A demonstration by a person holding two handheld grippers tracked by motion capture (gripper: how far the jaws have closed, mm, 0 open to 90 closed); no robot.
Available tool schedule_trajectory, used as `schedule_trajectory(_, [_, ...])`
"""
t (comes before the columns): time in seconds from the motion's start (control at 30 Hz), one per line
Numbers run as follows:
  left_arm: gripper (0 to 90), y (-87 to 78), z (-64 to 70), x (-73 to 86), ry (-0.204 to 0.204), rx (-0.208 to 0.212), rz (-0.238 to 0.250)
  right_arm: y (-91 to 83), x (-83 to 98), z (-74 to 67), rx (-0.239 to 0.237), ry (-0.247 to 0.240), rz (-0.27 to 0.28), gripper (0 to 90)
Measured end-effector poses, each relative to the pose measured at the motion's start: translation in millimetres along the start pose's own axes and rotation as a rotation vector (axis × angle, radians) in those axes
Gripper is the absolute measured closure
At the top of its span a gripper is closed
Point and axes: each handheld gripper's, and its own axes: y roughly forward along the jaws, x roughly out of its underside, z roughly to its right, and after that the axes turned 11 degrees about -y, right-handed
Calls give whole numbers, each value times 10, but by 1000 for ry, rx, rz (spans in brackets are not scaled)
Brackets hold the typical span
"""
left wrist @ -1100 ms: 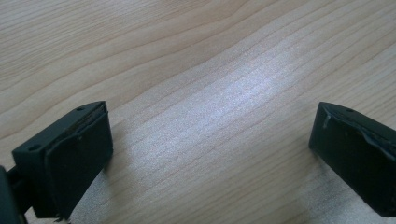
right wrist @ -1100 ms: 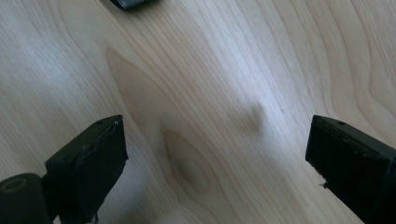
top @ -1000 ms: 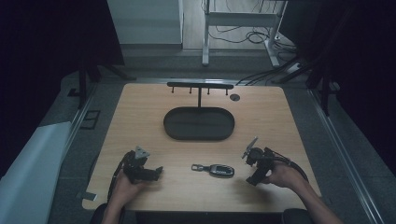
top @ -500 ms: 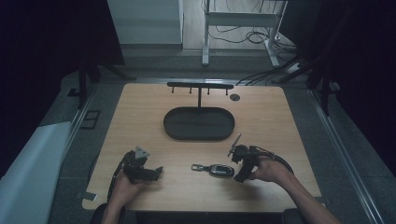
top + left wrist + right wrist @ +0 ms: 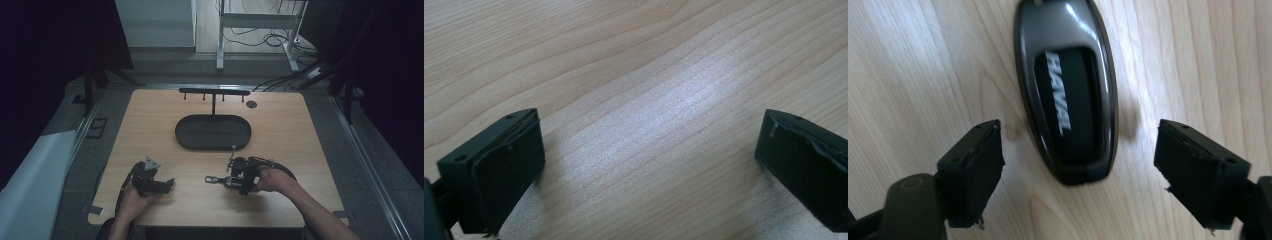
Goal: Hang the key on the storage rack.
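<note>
Right claw (image 5: 1075, 172) lined up on the key fob (image 5: 1065, 90)

Fob lies lengthwise between the jaws, which have just been closing but aren't touching it; left claw (image 5: 649, 170) sits wide apart, farther off.

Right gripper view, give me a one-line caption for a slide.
Right gripper straddles a car key fob lying on the wooden table, jaws just closing but not yet touching it.
</note>
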Motion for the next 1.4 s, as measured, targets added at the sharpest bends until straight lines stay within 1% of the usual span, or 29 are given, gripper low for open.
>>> schedule_trajectory(0.03, [0, 0, 0, 0, 0, 0, 0, 0, 0, 0, 0, 0, 0, 202])
schedule_trajectory(0.2, [0, 1, 0, 1, -1, 0, 2, 11, -158, 12, -8, -56, -14, 268])
schedule_trajectory(0.23, [0, 1, 0, 1, -1, 0, 2, 16, -194, 14, -16, -70, -16, 289])
schedule_trajectory(0.33, [0, 1, 0, 1, 0, 0, 2, 35, -267, 12, -21, -89, -24, 310])
schedule_trajectory(0.43, [0, 1, -1, 0, 1, 0, 1, 67, -338, 24, -38, -113, -42, 359])
schedule_trajectory(0.5, [0, 1, -1, 0, 1, 0, 1, 75, -345, 23, -41, -116, -46, 368])
schedule_trajectory(0.53, [0, 1, -1, 0, 1, 0, 1, 76, -357, 21, -46, -116, -61, 384])
schedule_trajectory(0.57, [0, 1, -1, 0, 1, 0, 1, 93, -370, 28, -47, -131, -65, 414])
schedule_trajectory(0.63, [0, 1, -1, 0, 1, 0, 1, 102, -377, 32, -51, -134, -72, 418])
schedule_trajectory(0.73, [0, 1, -1, 0, 1, 0, 1, 102, -393, 53, -64, -142, -80, 473])
schedule_trajectory(0.8, [0, 1, -1, 0, 1, 0, 1, 99, -400, 61, -64, -140, -90, 478])
schedule_trajectory(0.83, [0, 1, 0, 0, 1, 0, 1, 97, -409, 61, -63, -138, -109, 483])
schedule_trajectory(0.97, [0, 1, 2, 1, -3, 1, 1, 96, -416, 55, -65, -134, -124, 485])
schedule_trajectory(1.0, [0, 1, 2, 1, -3, 0, 1, 95, -413, 55, -69, -120, -121, 486])
schedule_trajectory(1.17, [0, 1, 2, 1, -3, 1, 1, 49, -411, 66, -92, -108, -97, 487])
schedule_trajectory(1.27, [0, 1, 1, 1, -2, 1, 0, -29, -419, 83, -102, -109, -84, 487])
schedule_trajectory(1.3, [0, 2, 3, 2, -5, 0, 3, -99, -425, 98, -105, -109, -76, 487])
schedule_trajectory(1.33, [0, 2, 3, 2, -5, 0, 3, -121, -426, 108, -110, -105, -73, 487])
schedule_trajectory(1.37, [0, 2, 2, 1, -3, 0, 2, -156, -428, 123, -117, -107, -77, 487])
schedule_trajectory(1.4, [0, 2, 1, 1, -2, -1, 3, -156, -428, 123, -117, -107, -77, 487])
